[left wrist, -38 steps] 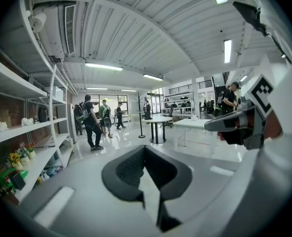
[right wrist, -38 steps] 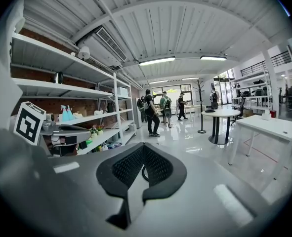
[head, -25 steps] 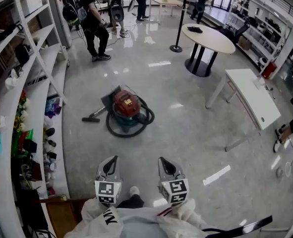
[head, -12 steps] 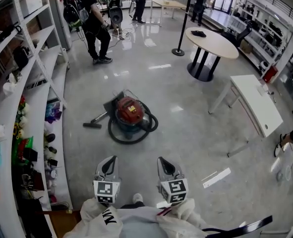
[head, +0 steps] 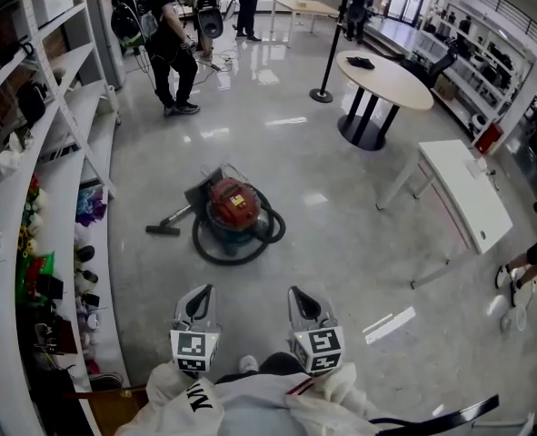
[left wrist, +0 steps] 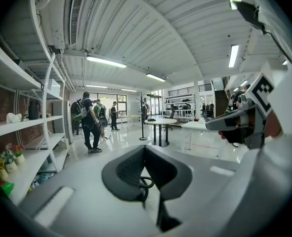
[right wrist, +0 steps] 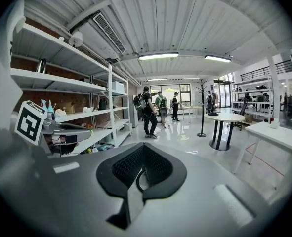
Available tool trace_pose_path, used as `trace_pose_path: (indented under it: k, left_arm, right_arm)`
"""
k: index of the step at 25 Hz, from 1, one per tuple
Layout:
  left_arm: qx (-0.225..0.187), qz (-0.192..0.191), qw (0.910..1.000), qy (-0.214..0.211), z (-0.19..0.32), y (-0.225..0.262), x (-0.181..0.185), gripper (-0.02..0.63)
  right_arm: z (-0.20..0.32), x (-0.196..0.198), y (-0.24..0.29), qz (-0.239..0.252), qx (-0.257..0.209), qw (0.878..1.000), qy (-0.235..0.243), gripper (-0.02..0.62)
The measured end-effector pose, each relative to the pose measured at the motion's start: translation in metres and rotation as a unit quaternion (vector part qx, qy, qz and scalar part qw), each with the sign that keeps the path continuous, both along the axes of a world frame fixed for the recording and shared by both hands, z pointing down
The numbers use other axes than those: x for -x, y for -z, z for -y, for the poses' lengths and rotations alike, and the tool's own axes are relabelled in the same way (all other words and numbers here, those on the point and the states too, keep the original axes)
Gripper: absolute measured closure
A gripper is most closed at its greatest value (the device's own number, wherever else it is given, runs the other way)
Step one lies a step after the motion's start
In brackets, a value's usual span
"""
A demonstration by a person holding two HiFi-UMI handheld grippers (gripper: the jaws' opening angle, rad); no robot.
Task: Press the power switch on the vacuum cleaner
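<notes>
A red and dark canister vacuum cleaner point(head: 233, 203) stands on the grey floor with its black hose point(head: 215, 249) looped around it and its floor nozzle point(head: 162, 229) lying to the left. Its power switch is too small to make out. My left gripper point(head: 203, 292) and right gripper point(head: 297, 293) are held side by side near my body, well short of the vacuum, both shut with nothing in them. The left gripper's point(left wrist: 145, 153) dark pads meet in its own view. The right gripper point(right wrist: 144, 152) looks the same in its own.
White shelving point(head: 61, 166) with small items runs along the left. A white desk point(head: 464, 189) and a round table point(head: 386, 73) stand to the right. Several people point(head: 166, 39) stand at the far end. A person's foot point(head: 512, 280) shows at the right edge.
The head view has shifted a little, so the vacuum sits slightly lower in it. Both grippers keep their places and stay shut.
</notes>
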State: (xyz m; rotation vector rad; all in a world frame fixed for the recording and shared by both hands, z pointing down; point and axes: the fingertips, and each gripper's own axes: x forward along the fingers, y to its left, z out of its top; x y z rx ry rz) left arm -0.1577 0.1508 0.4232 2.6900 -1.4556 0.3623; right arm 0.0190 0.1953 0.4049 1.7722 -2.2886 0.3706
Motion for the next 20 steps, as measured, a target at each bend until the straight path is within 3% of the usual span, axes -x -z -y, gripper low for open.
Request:
trace_pose_path:
  k: [20]
  left_arm:
    - [0.011, -0.006, 0.9999, 0.006, 0.011, 0.001, -0.006, 0.606]
  right_arm:
    - [0.014, -0.005, -0.004, 0.002, 0.007, 1.000, 0.003, 0.595]
